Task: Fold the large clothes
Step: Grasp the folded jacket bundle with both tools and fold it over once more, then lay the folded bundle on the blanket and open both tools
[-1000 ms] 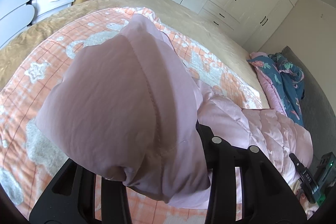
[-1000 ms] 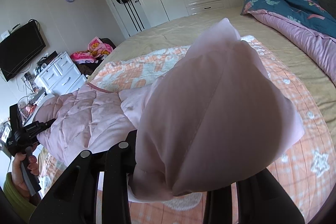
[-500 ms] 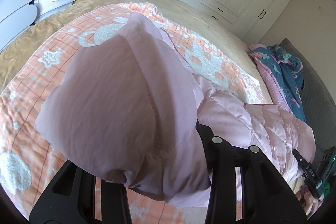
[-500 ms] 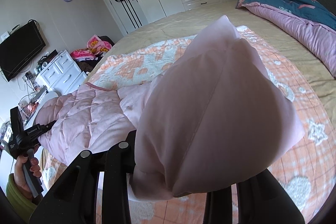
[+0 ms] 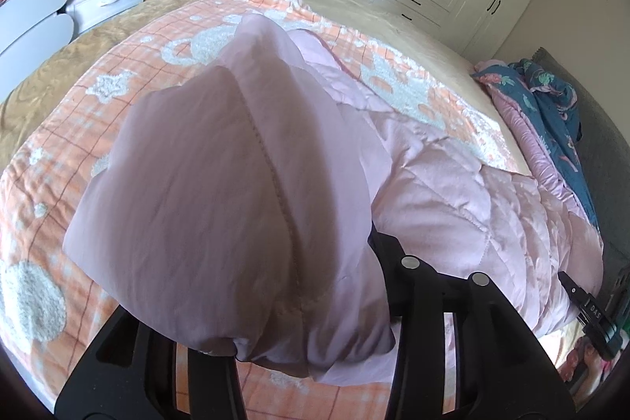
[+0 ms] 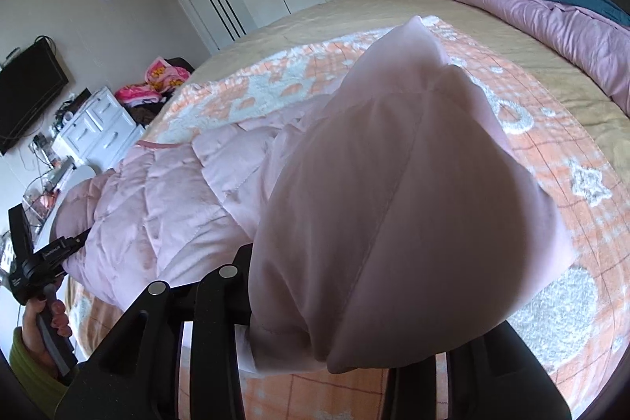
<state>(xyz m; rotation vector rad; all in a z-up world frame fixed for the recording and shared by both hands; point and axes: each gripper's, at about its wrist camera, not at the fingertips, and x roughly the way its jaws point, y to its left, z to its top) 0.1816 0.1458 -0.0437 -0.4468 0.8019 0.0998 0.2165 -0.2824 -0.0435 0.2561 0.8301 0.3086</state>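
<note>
Each pair of tongs is clenched on a bunched end of the same pink quilted coat, and in both pairs the jaws have just been easing apart slightly with the cloth between them. In the left wrist view the left tongs [image 5: 311, 353] hold a puffed fold of the pink quilted coat [image 5: 464, 191] that balloons up in front of the lens and hides the fingertips. In the right wrist view the right tongs [image 6: 315, 357] grip a like fold of that coat [image 6: 165, 199].

The coat's long axis runs from one pair of tongs to the other, across the near part of the bed [image 5: 413, 38]. Its quilted body sags in the middle onto the orange checked blanket [image 5: 78, 113], which lies under it and stretches away ahead of both pairs. The coming move appears to turn on this: the free blanket lies forward of the tongs, so the held edge would have to travel forward and down to lie flat there.

Neither hand is plainly nearer, as each holds its own end. Both pairs point forward and slant down toward the bed. At the left edge of the right wrist view the person's left hand [image 6: 43, 317] grips the handle of its tool, with a green sleeve [image 6: 23, 365] below it.
</note>
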